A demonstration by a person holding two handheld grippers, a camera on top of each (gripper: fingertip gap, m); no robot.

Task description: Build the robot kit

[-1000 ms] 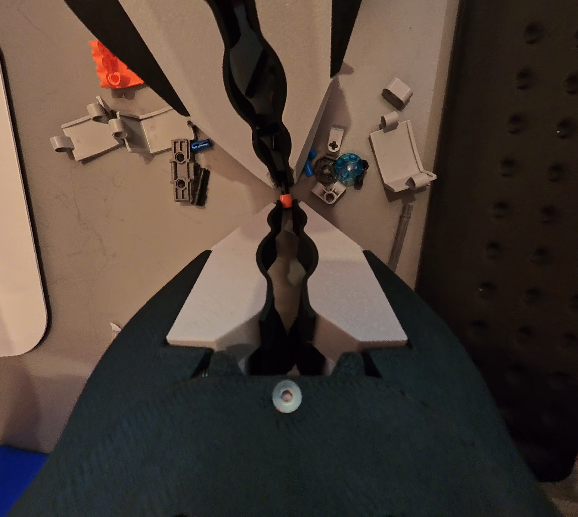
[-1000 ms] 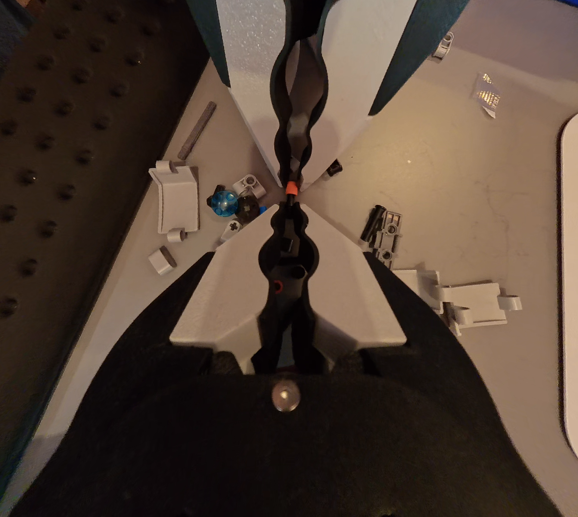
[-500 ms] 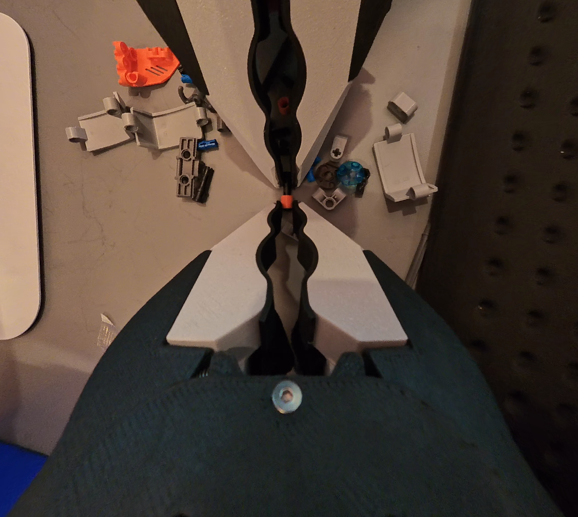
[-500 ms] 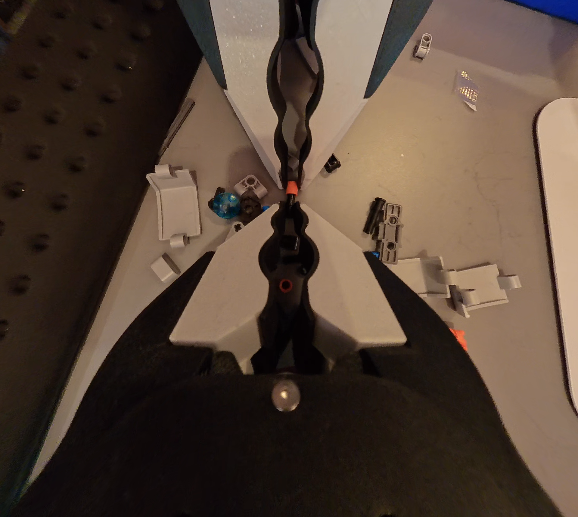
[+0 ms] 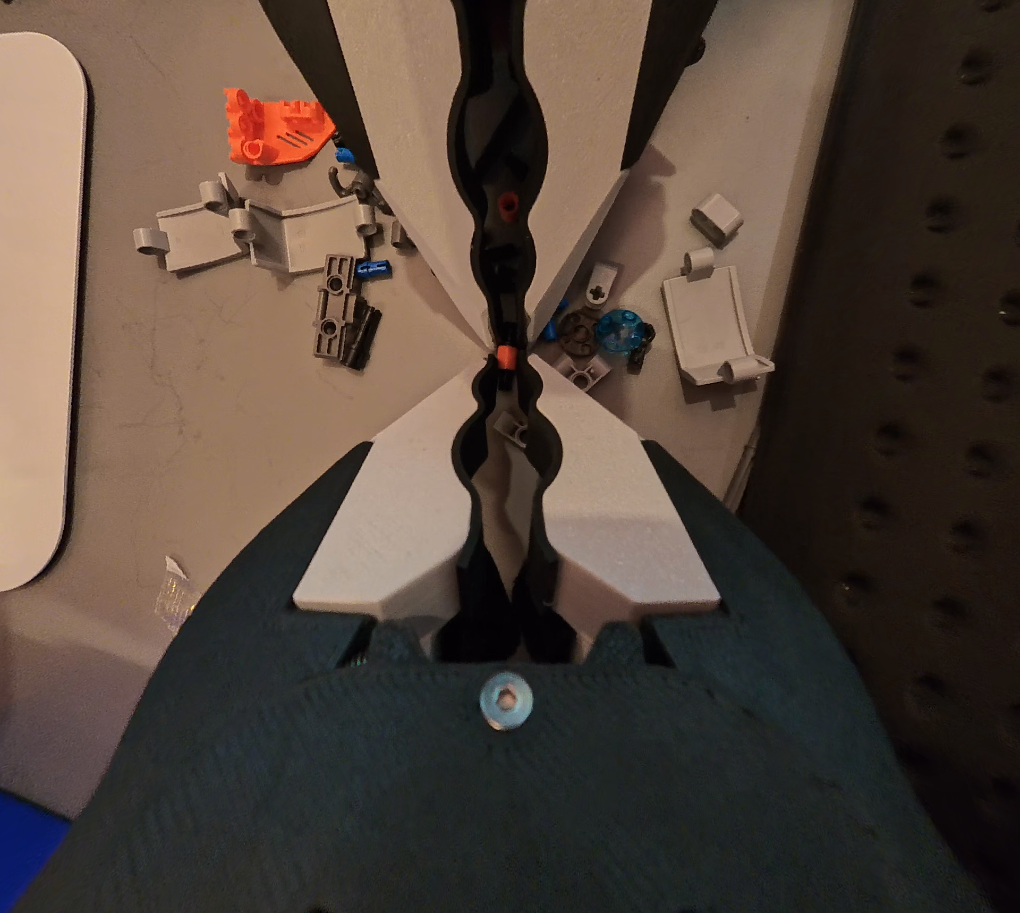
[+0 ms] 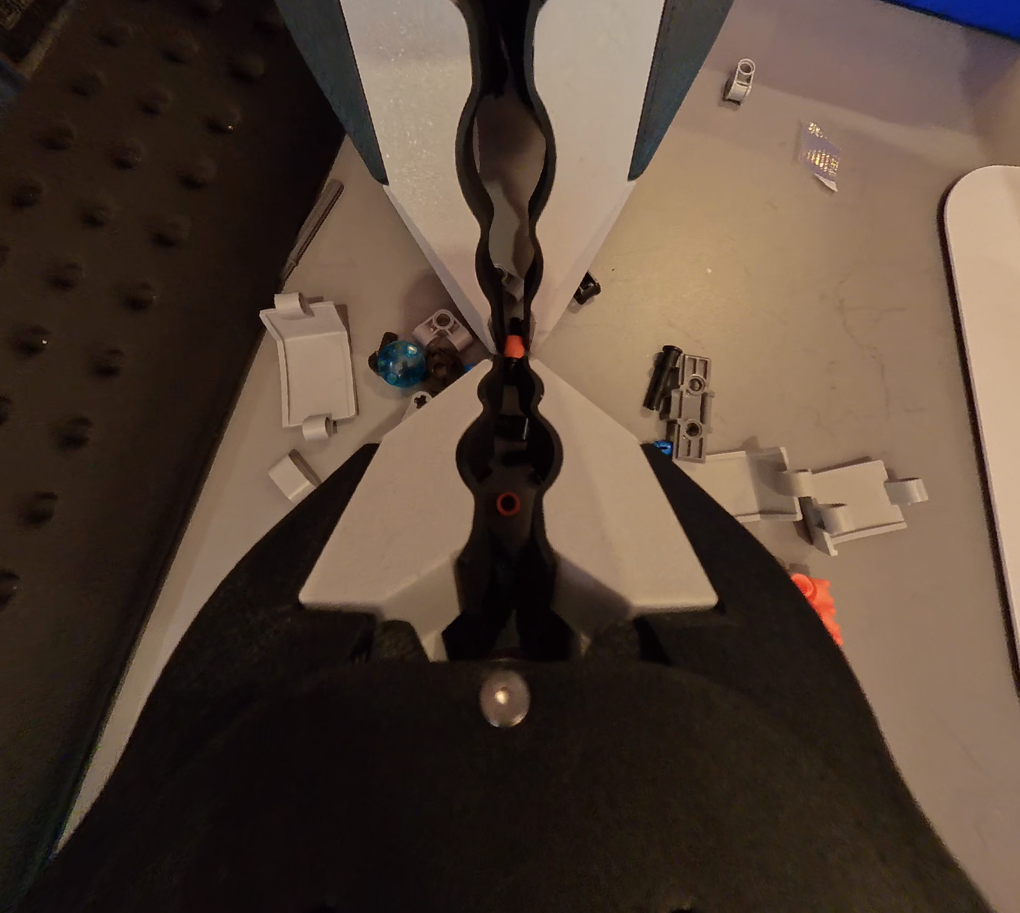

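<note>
In the left wrist view, a white rounded board (image 5: pixel 33 301) lies at the far left of the grey tabletop (image 5: pixel 182 434). Next along sit an orange toy part (image 5: pixel 273 133), two linked grey curved panels (image 5: pixel 248 238) and a grey beam with holes (image 5: pixel 334 312) beside a black pin.

At the centre the two grippers meet tip to tip. The left gripper (image 5: pixel 503 378) has its jaws pressed together on the near end of a small black pin with an orange collar (image 5: pixel 505 355) — the right gripper (image 5: pixel 506 329), coming from above, pinches the far end along with a black piece.

Further right lie a clear blue round stud (image 5: pixel 618 330), a grey curved panel with clips (image 5: pixel 712 323) and a small grey block (image 5: pixel 716 218), then the dark studded mat (image 5: pixel 910 334).

In the right wrist view, the right gripper (image 6: pixel 510 373) is likewise closed on the pin — its orange collar (image 6: pixel 513 346) shows between the two sets of tips.
</note>
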